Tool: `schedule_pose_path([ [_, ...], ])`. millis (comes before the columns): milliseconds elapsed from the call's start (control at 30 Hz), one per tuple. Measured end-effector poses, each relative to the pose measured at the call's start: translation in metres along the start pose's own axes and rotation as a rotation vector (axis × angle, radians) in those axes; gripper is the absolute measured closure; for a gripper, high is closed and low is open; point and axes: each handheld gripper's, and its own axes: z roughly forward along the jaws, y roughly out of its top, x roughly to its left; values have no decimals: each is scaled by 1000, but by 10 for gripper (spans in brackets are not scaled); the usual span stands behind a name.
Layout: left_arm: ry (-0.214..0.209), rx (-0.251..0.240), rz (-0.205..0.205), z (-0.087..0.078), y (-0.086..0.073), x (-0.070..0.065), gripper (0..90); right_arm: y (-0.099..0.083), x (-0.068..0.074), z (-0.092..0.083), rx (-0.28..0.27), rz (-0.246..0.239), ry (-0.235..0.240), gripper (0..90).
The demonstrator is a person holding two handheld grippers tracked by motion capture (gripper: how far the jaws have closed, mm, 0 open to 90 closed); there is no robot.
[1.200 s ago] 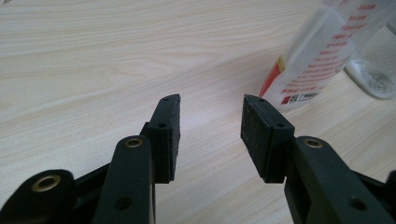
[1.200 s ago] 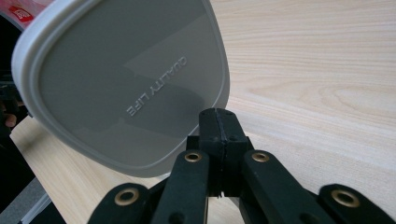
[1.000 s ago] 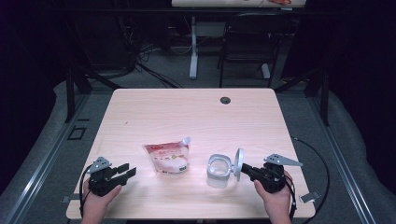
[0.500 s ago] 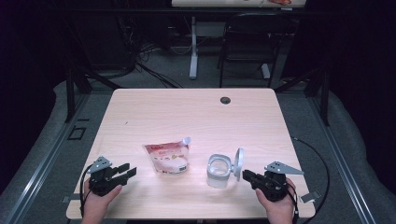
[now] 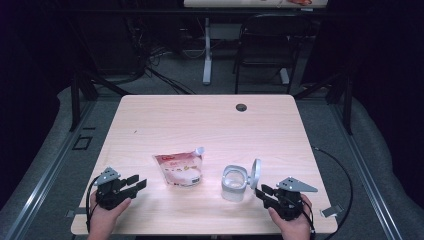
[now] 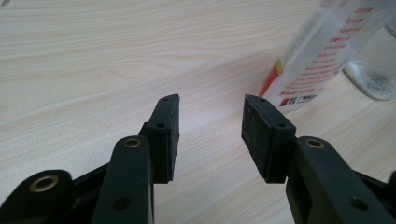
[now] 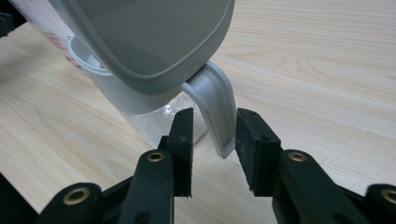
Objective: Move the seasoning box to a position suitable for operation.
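While both hands rest low beside the jar (image 5: pixel 234 182), the right gripper (image 7: pixel 212 135), jaws just opening, straddles its lid tab (image 7: pixel 218 112) unclamped; the left gripper (image 6: pixel 210 119) gapes empty.

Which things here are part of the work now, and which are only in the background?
Part of the work:
- clear container with its grey flip lid open
- lid tab, between the right gripper's jaws, which have just been opening
- refill pouch
- left gripper, open

Only in the background:
- cable hole in the table
- chair
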Motion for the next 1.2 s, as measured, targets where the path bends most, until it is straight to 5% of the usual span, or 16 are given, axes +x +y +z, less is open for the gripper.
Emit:
schedule_pose_path([
  [433,-1,8,3,-2,0,0,570,0,4,2,3,-12,-5,691],
  [767,-1,8,-2,-1,0,0,570,5,21,0,-31,-86,3,565],
  [1200,0,3,-1,0,0,0,569,9,22,-4,-83,-51,-24,568],
])
